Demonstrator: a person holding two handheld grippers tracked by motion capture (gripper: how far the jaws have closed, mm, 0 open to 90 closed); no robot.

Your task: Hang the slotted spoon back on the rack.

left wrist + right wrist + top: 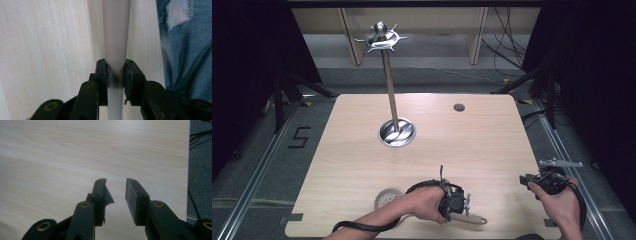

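Observation:
A pale utensil lies near the table's front edge, its round perforated head [388, 198] to the left of my left hand and its beige handle [474, 219] sticking out to the right. My left gripper [453, 212] points down at it. In the left gripper view its jaws [115, 67] are shut on the handle [116, 37], pads pressed against both sides. My right gripper [525, 180] hovers at the table's right edge, pointing left. Its jaws [115, 182] stand open over bare wood with nothing between them.
A tall metal stand [390, 85] with hooks [381, 37] at its top rises from a round base [397, 133] at the table's middle back. A small cable hole [459, 107] sits at the back right. Blue jeans [185, 50] show beyond the table's front edge.

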